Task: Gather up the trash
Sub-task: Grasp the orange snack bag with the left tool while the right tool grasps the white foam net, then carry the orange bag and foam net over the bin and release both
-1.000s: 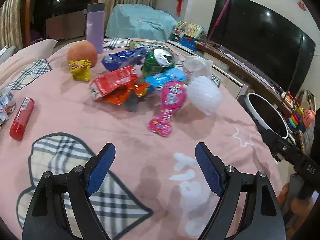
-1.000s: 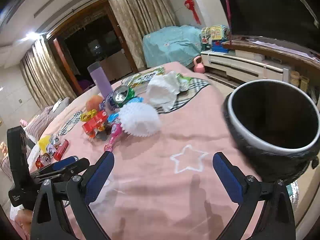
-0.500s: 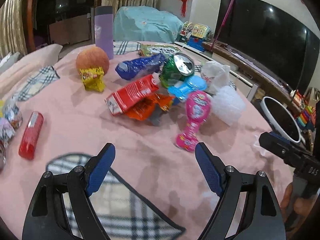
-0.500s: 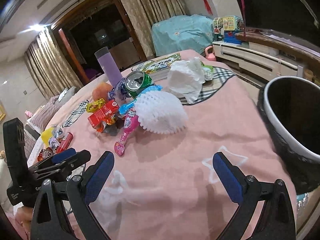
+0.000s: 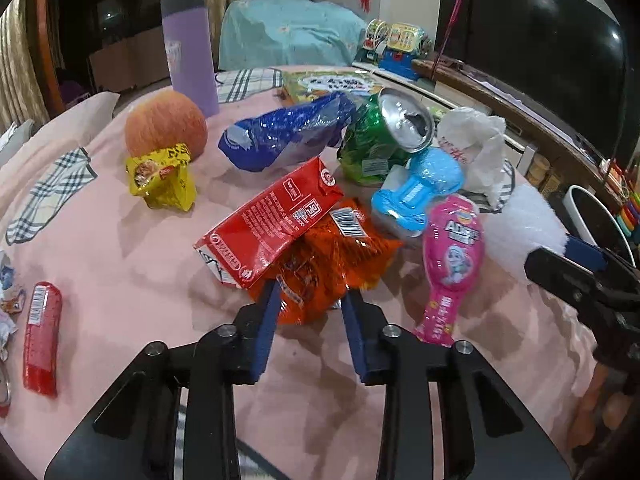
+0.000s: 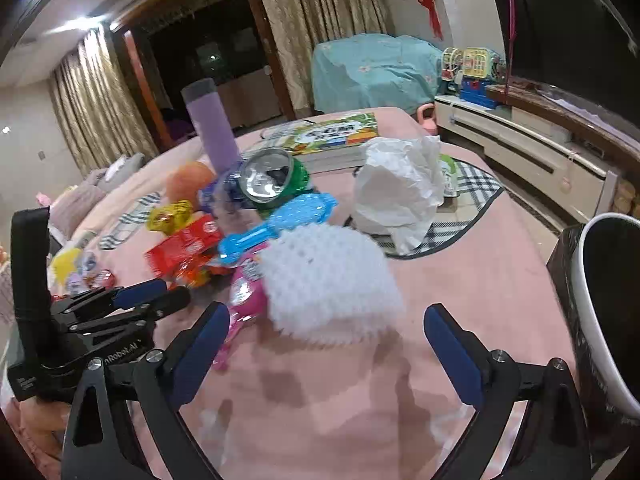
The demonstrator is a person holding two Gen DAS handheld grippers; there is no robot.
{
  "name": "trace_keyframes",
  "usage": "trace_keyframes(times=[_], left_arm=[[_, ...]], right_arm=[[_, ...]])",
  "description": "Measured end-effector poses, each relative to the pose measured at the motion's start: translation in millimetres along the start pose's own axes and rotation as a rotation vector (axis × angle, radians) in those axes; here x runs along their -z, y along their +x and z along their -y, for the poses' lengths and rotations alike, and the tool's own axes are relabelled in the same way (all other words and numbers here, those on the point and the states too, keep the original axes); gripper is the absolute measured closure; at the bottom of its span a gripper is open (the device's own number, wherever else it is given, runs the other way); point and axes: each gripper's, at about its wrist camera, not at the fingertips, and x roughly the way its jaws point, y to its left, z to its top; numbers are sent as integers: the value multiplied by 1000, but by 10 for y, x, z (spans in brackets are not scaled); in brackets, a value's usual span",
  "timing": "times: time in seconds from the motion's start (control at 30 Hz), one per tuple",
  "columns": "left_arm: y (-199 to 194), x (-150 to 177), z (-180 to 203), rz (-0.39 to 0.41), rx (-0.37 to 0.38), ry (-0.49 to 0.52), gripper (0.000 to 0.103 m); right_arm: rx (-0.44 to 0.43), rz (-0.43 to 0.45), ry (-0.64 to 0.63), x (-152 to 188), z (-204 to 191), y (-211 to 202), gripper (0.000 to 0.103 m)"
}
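Note:
My left gripper [image 5: 310, 298] is shut on the near edge of an orange snack wrapper [image 5: 332, 264] that lies under a red drink carton [image 5: 268, 222] on the pink cloth. My right gripper [image 6: 326, 344] is open, its fingers either side of a white foam fruit net [image 6: 328, 280], which also shows in the left wrist view [image 5: 520, 236]. The pile behind holds a blue wrapper [image 5: 288, 136], a crushed green can [image 5: 384, 140], a yellow wrapper [image 5: 162, 176] and crumpled white paper [image 6: 400, 188]. The left gripper also shows in the right wrist view [image 6: 160, 292].
A black bin with a white rim [image 6: 604, 312] stands at the table's right edge. A purple bottle [image 5: 190, 50], an orange fruit [image 5: 164, 122], a blue toy brush [image 5: 416, 190], a pink brush [image 5: 452, 256], a book [image 6: 332, 136] and a red tube [image 5: 40, 336] lie around.
My left gripper moved forward to the pile and closed on the orange wrapper. My right gripper moved forward to the white foam net and stayed open.

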Motion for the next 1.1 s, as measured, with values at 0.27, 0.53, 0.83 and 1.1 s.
trace_keyframes(times=[0.27, 0.53, 0.83, 1.1], left_arm=[[-121, 35, 11, 26, 38, 1, 100], [-447, 203, 51, 42, 114, -58, 100], [-735, 260, 470, 67, 204, -23, 100], [-815, 278, 900, 61, 268, 31, 100]], right_arm=[[-8, 8, 12, 44, 98, -20, 82], [-37, 59, 62, 158, 230, -343, 85], [-40, 98, 92, 253, 364, -730, 85], [-1, 128, 140, 393, 592, -1040, 85]])
